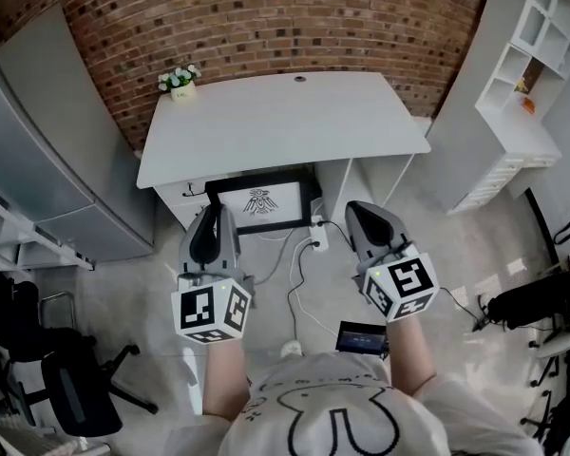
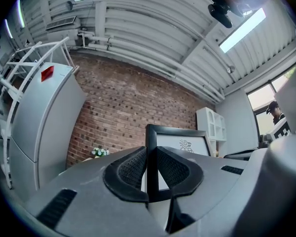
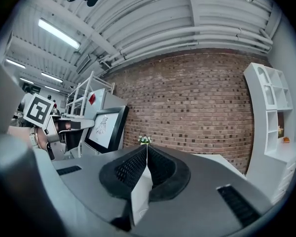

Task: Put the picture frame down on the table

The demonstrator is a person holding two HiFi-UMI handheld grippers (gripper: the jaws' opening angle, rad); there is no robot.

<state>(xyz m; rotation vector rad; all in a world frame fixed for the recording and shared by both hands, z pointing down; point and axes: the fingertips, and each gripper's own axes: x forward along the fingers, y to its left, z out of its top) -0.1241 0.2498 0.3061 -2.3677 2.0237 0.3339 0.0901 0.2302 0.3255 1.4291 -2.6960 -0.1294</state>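
A black picture frame [image 1: 262, 201] with a white sheet and a dark bird drawing is held upright in the air in front of the white table [image 1: 285, 126], below the level of its top. My left gripper [image 1: 212, 218] is shut on the frame's left edge. In the left gripper view the black edge [image 2: 151, 154] stands pinched between the pads. My right gripper [image 1: 363, 215] is to the right of the frame and apart from it, its jaws shut with nothing between them [image 3: 147, 150]. From there the frame [image 3: 106, 128] shows off to the left.
A small pot of white flowers [image 1: 180, 81] stands on the table's far left corner. A grey cabinet [image 1: 47, 160] stands at the left and white shelving [image 1: 532, 65] at the right. Cables and a socket strip [image 1: 315, 243] lie on the floor under the table. A dark chair [image 1: 71, 373] is at lower left.
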